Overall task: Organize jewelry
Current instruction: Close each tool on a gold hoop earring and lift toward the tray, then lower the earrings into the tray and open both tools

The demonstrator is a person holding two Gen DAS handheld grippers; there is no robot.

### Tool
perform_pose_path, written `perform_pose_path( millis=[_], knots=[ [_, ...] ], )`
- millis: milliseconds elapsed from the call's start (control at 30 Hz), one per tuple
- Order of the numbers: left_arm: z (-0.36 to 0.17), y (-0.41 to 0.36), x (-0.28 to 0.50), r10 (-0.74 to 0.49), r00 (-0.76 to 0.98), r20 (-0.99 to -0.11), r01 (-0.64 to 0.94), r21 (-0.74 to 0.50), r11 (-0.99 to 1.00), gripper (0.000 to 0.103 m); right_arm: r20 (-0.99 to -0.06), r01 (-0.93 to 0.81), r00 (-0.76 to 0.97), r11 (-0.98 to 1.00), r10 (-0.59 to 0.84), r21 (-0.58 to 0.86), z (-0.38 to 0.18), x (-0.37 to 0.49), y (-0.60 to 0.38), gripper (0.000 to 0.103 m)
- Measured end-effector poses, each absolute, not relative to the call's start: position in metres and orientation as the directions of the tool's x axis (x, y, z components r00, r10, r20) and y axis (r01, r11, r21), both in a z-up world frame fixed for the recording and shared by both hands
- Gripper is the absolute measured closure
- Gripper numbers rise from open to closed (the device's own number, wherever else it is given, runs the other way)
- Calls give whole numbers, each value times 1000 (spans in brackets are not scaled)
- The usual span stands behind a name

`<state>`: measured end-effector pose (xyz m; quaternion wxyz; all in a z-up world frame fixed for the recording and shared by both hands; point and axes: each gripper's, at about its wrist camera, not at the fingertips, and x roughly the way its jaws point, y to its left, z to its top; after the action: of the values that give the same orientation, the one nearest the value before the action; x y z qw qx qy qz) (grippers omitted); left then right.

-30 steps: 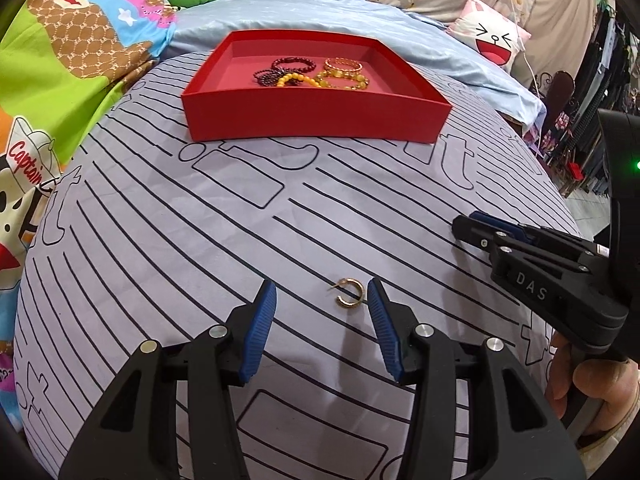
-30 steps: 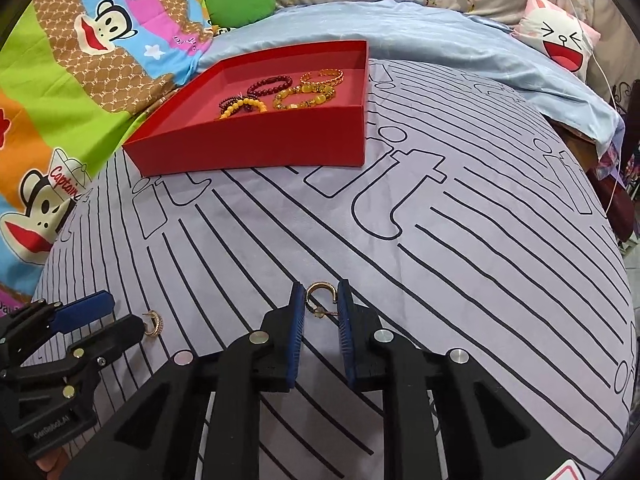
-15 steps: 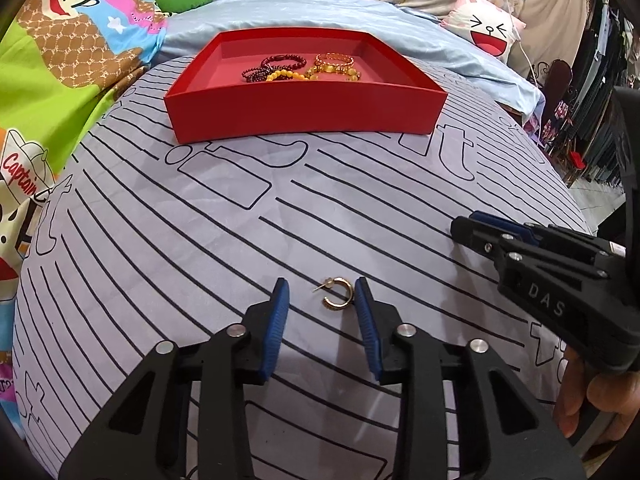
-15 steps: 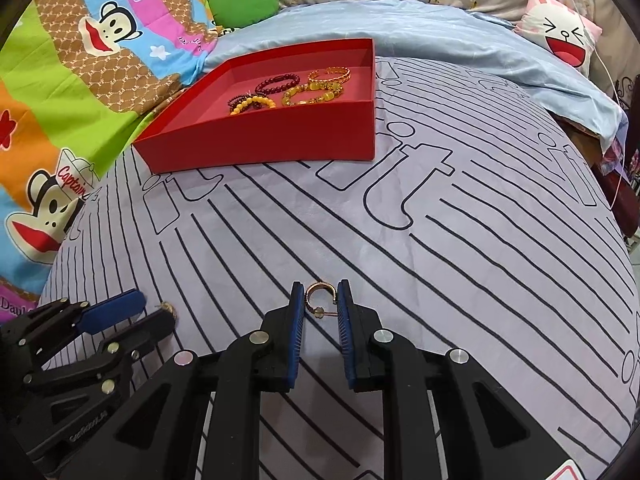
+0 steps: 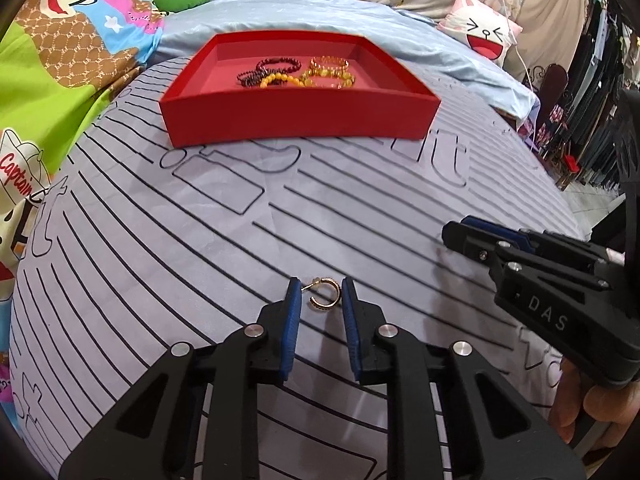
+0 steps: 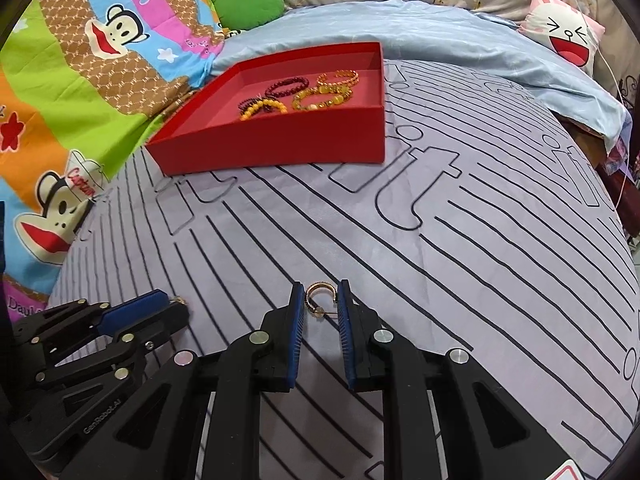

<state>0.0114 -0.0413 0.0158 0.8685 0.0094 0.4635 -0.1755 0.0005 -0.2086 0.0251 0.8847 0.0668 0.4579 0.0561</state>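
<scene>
Left gripper point(image 5: 321, 297) has just been closing on a gold hoop earring point(image 5: 325, 298) lying on the striped sheet point(image 5: 168, 248); pads look to touch both sides.

Right gripper point(image 6: 320, 301) pinches a 2nd hoop earring point(image 6: 319, 298).

Red tray point(image 5: 296, 120) w/ bracelets sits far, centre.

Risk: thin hoops slip or twist out on lift; left pads may snag fabric.
</scene>
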Motion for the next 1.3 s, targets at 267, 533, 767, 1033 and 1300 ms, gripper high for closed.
perform_pose_path(
  millis=[267, 533, 767, 1033, 1300],
  knots=[
    [64, -40, 41, -313, 583, -750, 305, -155, 940, 83, -743, -82, 645, 983, 179, 165, 71, 22, -203, 87],
    [109, -43, 114, -296, 664, -687, 284, -135, 949, 83, -672, -105, 712, 977, 205, 186, 118, 87, -210, 87],
    [112, -46, 194, -241, 684, -688, 234, -106, 966, 83, -676, -96, 714, 982, 183, 165, 119, 156, -206, 87],
    [71, -54, 254, -185, 643, -743, 199, -71, 977, 83, -723, -63, 670, 984, 167, 169, 82, 214, -207, 87],
    [46, -62, 277, -167, 609, -776, 189, -63, 980, 83, -762, -48, 628, 984, 161, 169, 52, 239, -205, 87]
  ],
)
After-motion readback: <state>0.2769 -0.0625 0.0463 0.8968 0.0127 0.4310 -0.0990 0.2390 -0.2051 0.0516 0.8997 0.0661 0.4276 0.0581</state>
